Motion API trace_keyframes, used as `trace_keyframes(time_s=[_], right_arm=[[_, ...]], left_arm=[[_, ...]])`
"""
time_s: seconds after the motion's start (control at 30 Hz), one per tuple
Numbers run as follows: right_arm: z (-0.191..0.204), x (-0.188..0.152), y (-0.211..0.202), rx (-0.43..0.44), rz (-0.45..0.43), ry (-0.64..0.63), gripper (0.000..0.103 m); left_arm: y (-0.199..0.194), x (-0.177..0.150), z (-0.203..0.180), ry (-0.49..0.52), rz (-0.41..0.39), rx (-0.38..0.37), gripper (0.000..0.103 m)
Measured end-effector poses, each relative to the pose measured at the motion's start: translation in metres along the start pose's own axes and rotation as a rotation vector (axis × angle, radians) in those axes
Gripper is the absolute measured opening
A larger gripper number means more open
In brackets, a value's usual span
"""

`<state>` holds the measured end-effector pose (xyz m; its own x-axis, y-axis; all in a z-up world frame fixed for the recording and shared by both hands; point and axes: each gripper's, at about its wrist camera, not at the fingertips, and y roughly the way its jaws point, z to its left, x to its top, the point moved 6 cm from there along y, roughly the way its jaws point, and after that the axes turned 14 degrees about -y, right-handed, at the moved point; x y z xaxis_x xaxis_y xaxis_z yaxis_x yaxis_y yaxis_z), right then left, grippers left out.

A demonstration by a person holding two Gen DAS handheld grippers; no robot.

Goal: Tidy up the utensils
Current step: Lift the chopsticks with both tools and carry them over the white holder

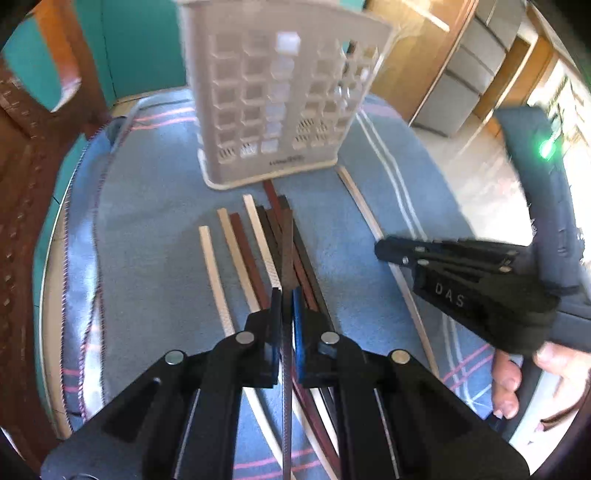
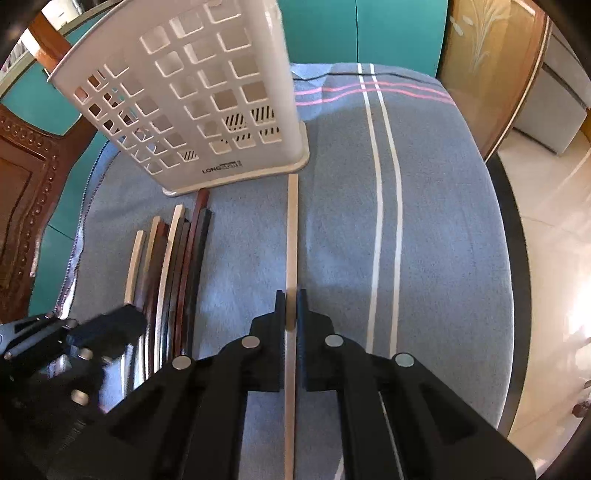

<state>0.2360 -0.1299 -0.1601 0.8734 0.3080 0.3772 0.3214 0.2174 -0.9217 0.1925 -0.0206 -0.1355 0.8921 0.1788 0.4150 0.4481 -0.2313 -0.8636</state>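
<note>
A white perforated utensil holder [image 1: 280, 92] [image 2: 192, 92] stands upright on a blue striped cloth [image 1: 155, 206] [image 2: 443, 221]. In front of it lie several long chopsticks [image 1: 236, 254] [image 2: 173, 258] in cream, brown and black, side by side. My left gripper [image 1: 285, 295] is shut on a dark brown chopstick [image 1: 287, 254] from that bundle. A single cream chopstick [image 2: 291, 229] [image 1: 364, 210] lies apart to the right, and my right gripper [image 2: 291, 306] [image 1: 384, 251] is shut on it. In the right wrist view my left gripper [image 2: 125, 317] is blurred at the lower left, over the bundle.
A carved wooden chair [image 1: 22, 184] [image 2: 26, 206] stands at the left of the round table. Beyond the table's rim [image 2: 509, 229] on the right is pale floor. A person's hand [image 1: 517, 373] holds the right gripper. Teal cabinets [image 2: 351, 26] are behind the holder.
</note>
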Motion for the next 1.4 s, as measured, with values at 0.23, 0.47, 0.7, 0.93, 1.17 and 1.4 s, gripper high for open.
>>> trace_keyframes(time_s=[0.23, 0.47, 0.7, 0.93, 1.17, 1.4], right_arm=[[-0.016, -0.010, -0.015, 0.003, 0.009, 0.009, 0.006], [-0.023, -0.018, -0.011, 0.006, 0.036, 0.006, 0.009], [-0.018, -0.003, -0.006, -0.091, 0.017, -0.053, 0.038], [-0.007, 0.001, 0.004, -0.167, 0.014, -0.117, 0.038], [0.005, 0.005, -0.002, -0.103, -0.002, -0.103, 0.006], [0.009, 0.021, -0.097, -0.003, -0.239, -0.072, 0.006]], left_arm=[[-0.023, 0.005, 0.052, -0.086, -0.030, 0.065, 0.007], [0.001, -0.001, 0.067, -0.106, 0.011, 0.156, 0.007], [0.019, 0.008, 0.071, -0.109, 0.021, 0.207, 0.018], [0.024, 0.011, 0.067, -0.079, 0.013, 0.255, 0.019], [0.021, 0.011, 0.060, -0.064, -0.010, 0.229, 0.007], [-0.060, 0.022, 0.025, -0.025, -0.187, 0.096, 0.007]])
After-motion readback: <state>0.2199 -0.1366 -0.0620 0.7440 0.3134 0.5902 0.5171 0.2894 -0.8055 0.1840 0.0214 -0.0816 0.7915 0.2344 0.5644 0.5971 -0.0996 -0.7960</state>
